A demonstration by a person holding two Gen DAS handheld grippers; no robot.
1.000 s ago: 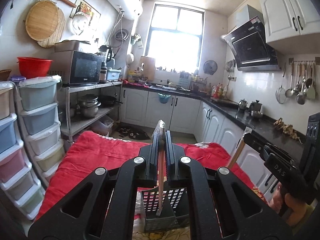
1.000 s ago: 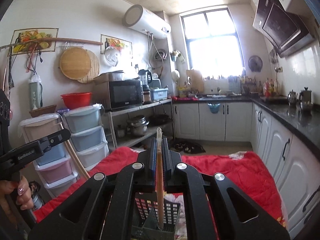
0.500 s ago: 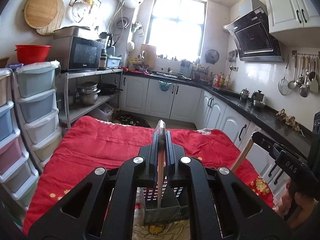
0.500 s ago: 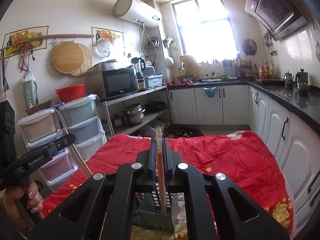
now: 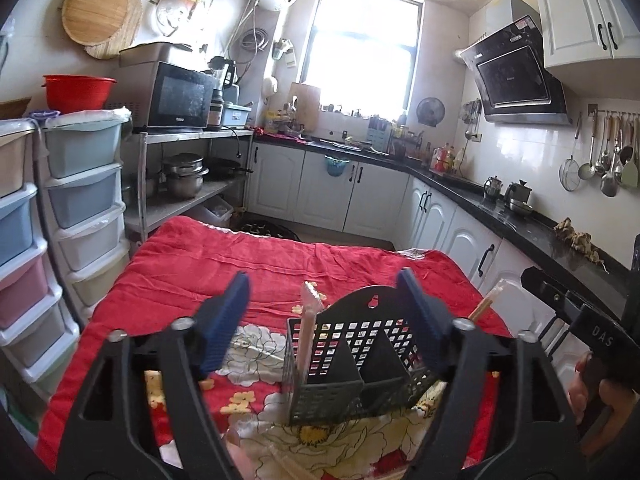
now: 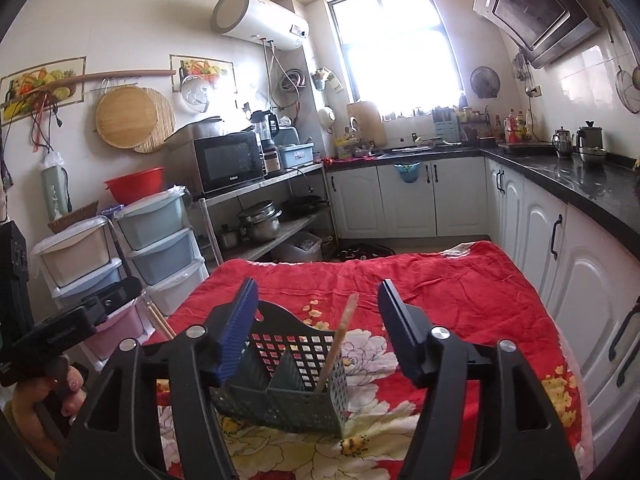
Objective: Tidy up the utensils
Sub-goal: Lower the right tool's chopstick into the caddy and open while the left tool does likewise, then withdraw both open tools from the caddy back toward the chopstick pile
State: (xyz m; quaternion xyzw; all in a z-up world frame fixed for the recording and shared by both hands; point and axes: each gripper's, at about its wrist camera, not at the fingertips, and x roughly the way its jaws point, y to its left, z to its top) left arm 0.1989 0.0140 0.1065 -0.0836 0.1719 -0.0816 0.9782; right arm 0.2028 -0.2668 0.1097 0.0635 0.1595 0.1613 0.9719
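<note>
The dark grey perforated plastic utensil caddy [image 5: 360,364] stands on the red floral cloth [image 5: 248,264] near its front edge, roughly midway between the side edges. A plastic-wrapped pair of wooden chopsticks [image 5: 307,332] stands in its left compartment; another wrapped wooden pair [image 6: 336,344] leans in the right one. The left gripper [image 5: 326,316] and right gripper [image 6: 316,320] have both just been opening; their blue pads stand apart, clear of the chopsticks. I judge the chopsticks light, stiff and slick in their wrap, best pinched mid-shaft; the caddy looks light and tippable, so hold its rim.
</note>
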